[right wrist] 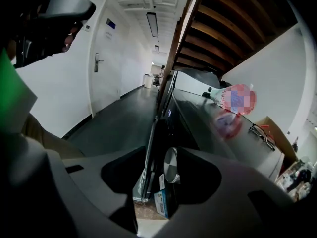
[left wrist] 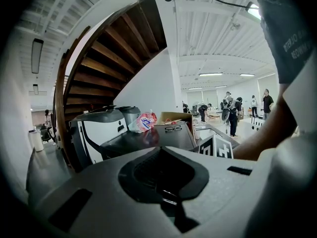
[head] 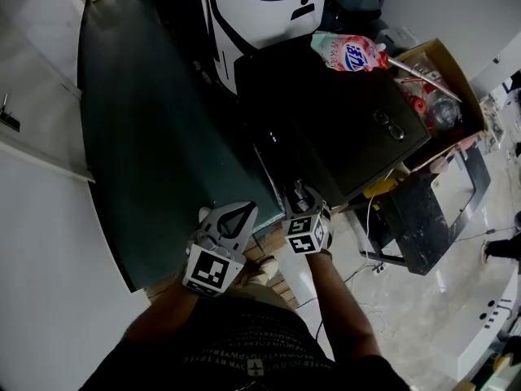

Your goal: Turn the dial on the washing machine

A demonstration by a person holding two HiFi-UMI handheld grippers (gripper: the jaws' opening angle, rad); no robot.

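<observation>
1. Lower centre-left: left gripper point(head: 243, 212), jaws together, holding nothing.
2. Lower centre: right gripper point(head: 300, 192), jaws spread wide, unclamped, at washer point(head: 342, 125) front.
3. Between those jaws: dial point(right wrist: 171, 165) on washer front panel.

The head view looks steeply down onto the washing machine point(head: 326, 112). The left gripper view faces level across its top; the right gripper view looks along its front, close to the dial point(right wrist: 171, 165). All three share the pink pouch point(head: 348, 53) point(left wrist: 143, 122) point(right wrist: 233, 99).
</observation>
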